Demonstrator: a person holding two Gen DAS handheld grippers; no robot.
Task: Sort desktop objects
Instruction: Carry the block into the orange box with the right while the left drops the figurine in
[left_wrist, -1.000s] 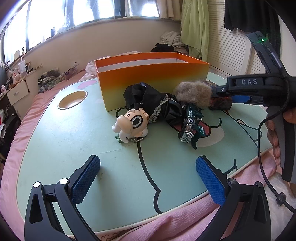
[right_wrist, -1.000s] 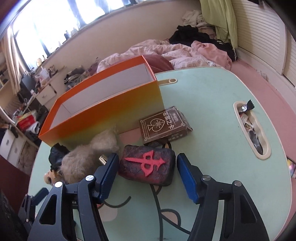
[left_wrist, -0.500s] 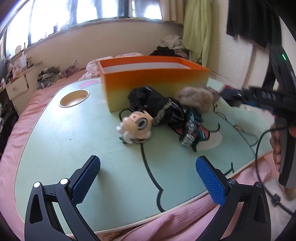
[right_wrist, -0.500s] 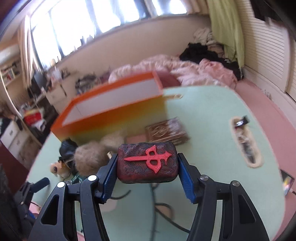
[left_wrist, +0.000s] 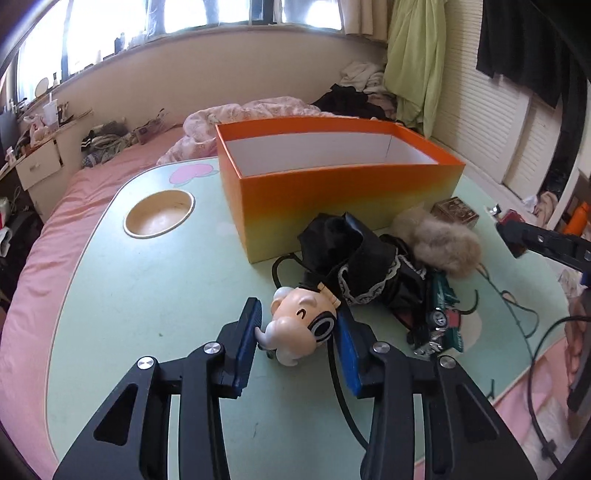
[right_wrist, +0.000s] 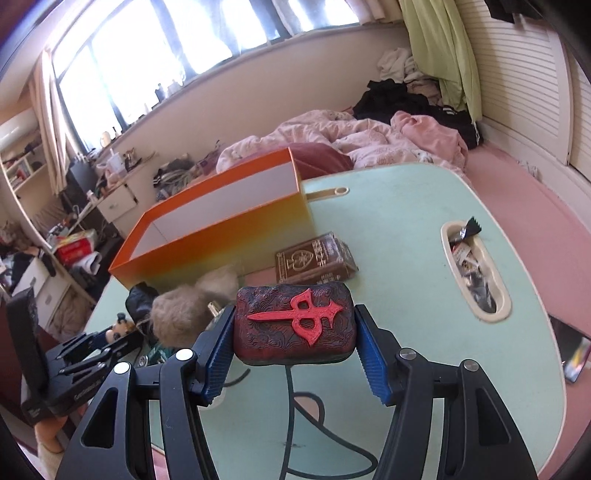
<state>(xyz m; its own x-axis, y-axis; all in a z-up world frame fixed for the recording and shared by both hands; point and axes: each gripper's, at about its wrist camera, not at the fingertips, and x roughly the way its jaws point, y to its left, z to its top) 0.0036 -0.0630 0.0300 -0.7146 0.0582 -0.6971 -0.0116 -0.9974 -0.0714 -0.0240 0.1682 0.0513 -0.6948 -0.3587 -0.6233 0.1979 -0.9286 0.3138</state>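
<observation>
1. The box (left_wrist: 332, 177), orange outside and white within, is the biggest thing on the tabletop (left_wrist: 147, 295). It stands open-topped across the upper middle of the left wrist view, and nothing shows inside the part that can be seen. It looks to be where the sorted things go.
2. The black cloth (left_wrist: 354, 254) lies heaped just in front of the box's near wall, at the centre of the left view. Touching its right side are a fur ball (left_wrist: 443, 243) and, lower down, a green toy car (left_wrist: 441, 317).
3. The red block (right_wrist: 295, 321) with a raised red sign on top is clamped between the right gripper (right_wrist: 295, 347) jaws, low in the middle of the right wrist view. It appears lifted off the tabletop, with a card pack (right_wrist: 316, 258) beyond it.
4. The figurine (left_wrist: 301, 328), with its big eye, sits on the tabletop between the left gripper (left_wrist: 299, 343) jaws. The pads are close on either side of its head; whether they already press it I cannot tell.
5. Step in hand, as I judge it: carry the block to the box while the other tool takes the figurine. The next move calls for raising the block above the near rim before letting go.
6. Room: the tabletop is bare to the left of the box. The right edge has a filled recess (right_wrist: 476, 277).
</observation>
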